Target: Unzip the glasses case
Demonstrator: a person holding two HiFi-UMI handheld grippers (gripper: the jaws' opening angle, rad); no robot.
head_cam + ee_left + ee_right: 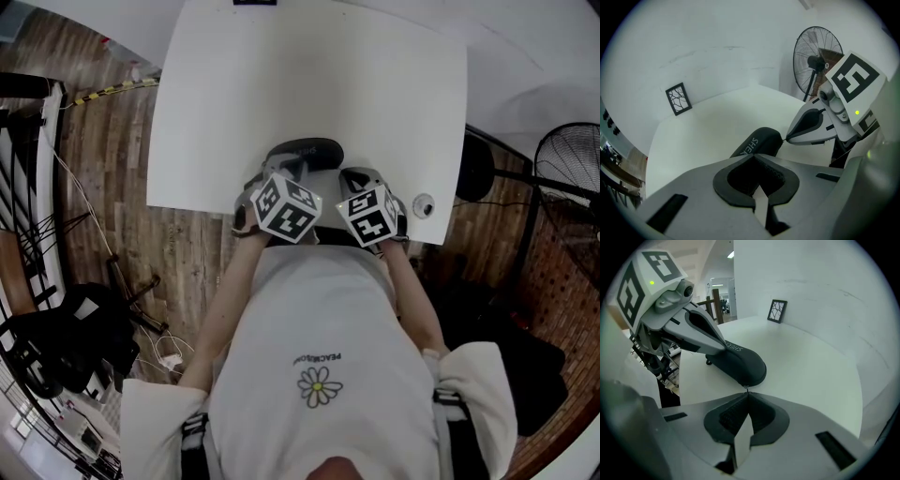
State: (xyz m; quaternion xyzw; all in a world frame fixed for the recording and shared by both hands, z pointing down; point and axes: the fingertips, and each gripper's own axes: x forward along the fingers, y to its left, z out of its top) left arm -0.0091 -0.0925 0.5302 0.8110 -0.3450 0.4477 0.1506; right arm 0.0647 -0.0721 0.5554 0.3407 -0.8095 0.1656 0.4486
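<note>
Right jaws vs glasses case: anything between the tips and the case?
Only a tiny tab, probably the zipper pull, bridging the right gripper and its shut tips to the glasses case. Shows in the right gripper view.

The head camera looks steeply down from high above the glasses case (305, 150) and the white surface (309, 84). The cameras on the left claw (752, 158) and right claw (746, 392) sit very near the case, on the person's (319, 356) side, facing the far wall (717, 47). All three views share the case.
</note>
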